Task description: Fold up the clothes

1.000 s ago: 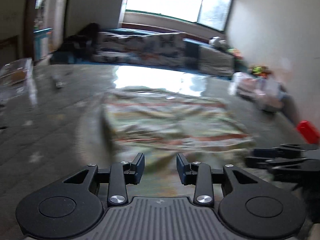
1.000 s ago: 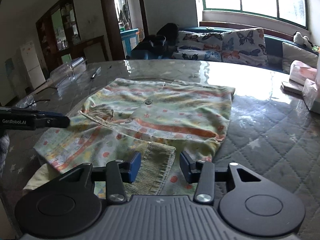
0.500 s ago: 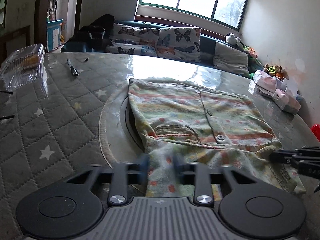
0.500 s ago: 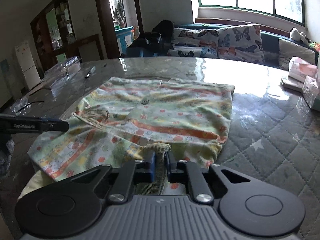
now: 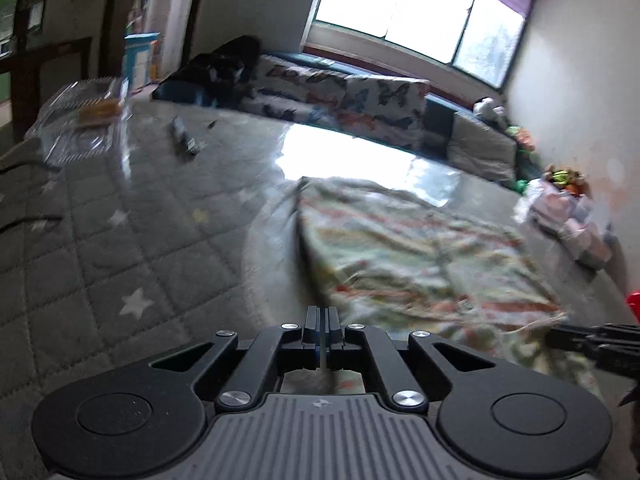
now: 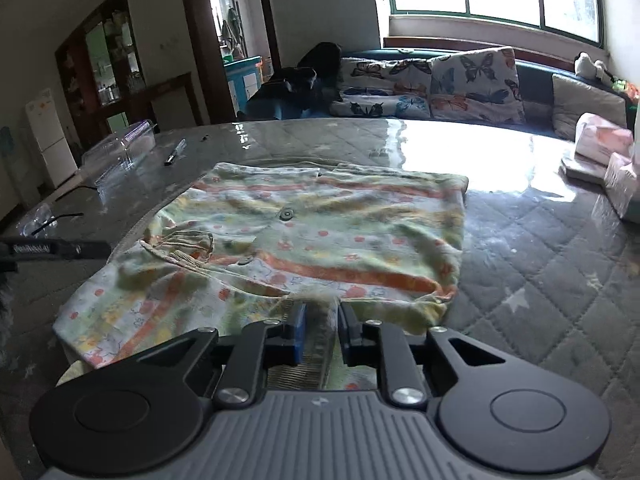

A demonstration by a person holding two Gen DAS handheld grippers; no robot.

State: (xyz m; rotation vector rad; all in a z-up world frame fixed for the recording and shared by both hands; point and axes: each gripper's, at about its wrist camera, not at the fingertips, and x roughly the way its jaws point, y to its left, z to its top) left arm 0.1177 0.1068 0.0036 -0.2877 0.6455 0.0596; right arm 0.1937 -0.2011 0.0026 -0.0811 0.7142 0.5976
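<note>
A pale floral garment [image 5: 420,256] [image 6: 340,240] with orange stripes and buttons lies spread on the quilted table [image 6: 540,280]. My left gripper [image 5: 322,316] is shut at the garment's near left edge, which runs straight into its tips, with cloth under it. From the right wrist view it [image 6: 106,249] hovers low at the garment's left side. My right gripper [image 6: 322,316] holds the ribbed cuff [image 6: 316,360] at the near hem. Its jaws are opening a little, and the cuff still fills the gap between them. The left wrist view shows its tips [image 5: 560,332] at the garment's right corner.
A clear plastic box [image 6: 120,148] [image 5: 80,120] and a pen [image 6: 175,152] lie at the table's far left. Tissue packs [image 6: 600,144] [image 5: 576,224] sit at the right edge. A sofa with butterfly cushions [image 6: 440,80] stands beyond the table. A red object [image 5: 632,304] shows far right.
My left gripper went from open to shut over the garment's near edge and shifted left. My right gripper closed on the ribbed cuff, then eased apart slightly, staying in place.
</note>
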